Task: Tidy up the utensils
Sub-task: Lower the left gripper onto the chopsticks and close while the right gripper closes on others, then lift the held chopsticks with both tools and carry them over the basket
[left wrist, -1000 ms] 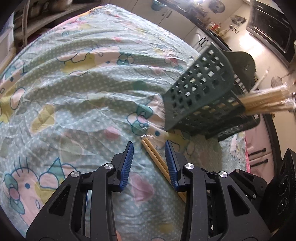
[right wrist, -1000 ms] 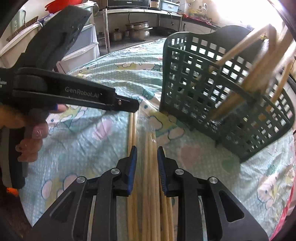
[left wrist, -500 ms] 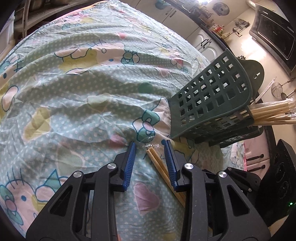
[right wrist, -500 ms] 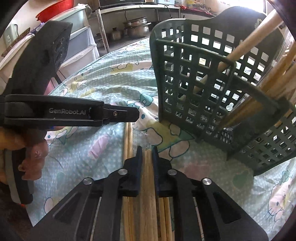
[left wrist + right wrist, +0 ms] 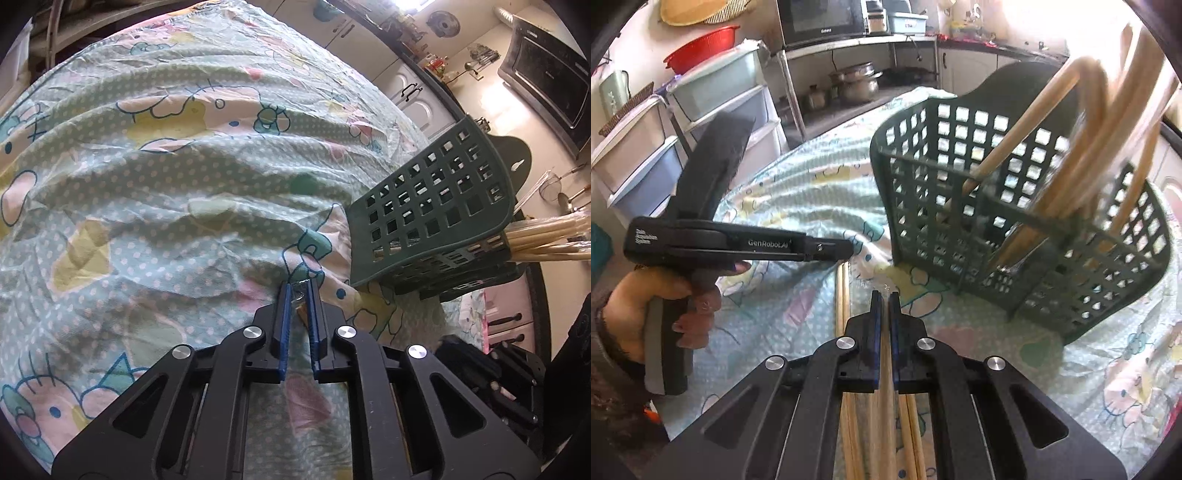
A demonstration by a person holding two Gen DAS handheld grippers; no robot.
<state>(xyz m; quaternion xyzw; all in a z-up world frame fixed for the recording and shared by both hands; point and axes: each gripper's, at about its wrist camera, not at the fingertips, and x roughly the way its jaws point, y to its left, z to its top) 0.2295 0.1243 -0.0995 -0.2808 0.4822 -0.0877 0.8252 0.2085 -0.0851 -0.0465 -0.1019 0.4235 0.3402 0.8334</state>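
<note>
On the bench, my right tool (image 5: 882, 295) has just clenched on 1 wrapped chopstick bundle (image 5: 884, 373); 1 s ago it was spread. Left tool (image 5: 298, 290) also narrowed onto the bundle's far tip. Looks ready to lift toward green basket (image 5: 1015, 229), approx. 1 move away.

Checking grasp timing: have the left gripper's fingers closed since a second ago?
Yes. The left gripper has narrowed onto the chopstick tips and edged forward toward the green basket.
</note>
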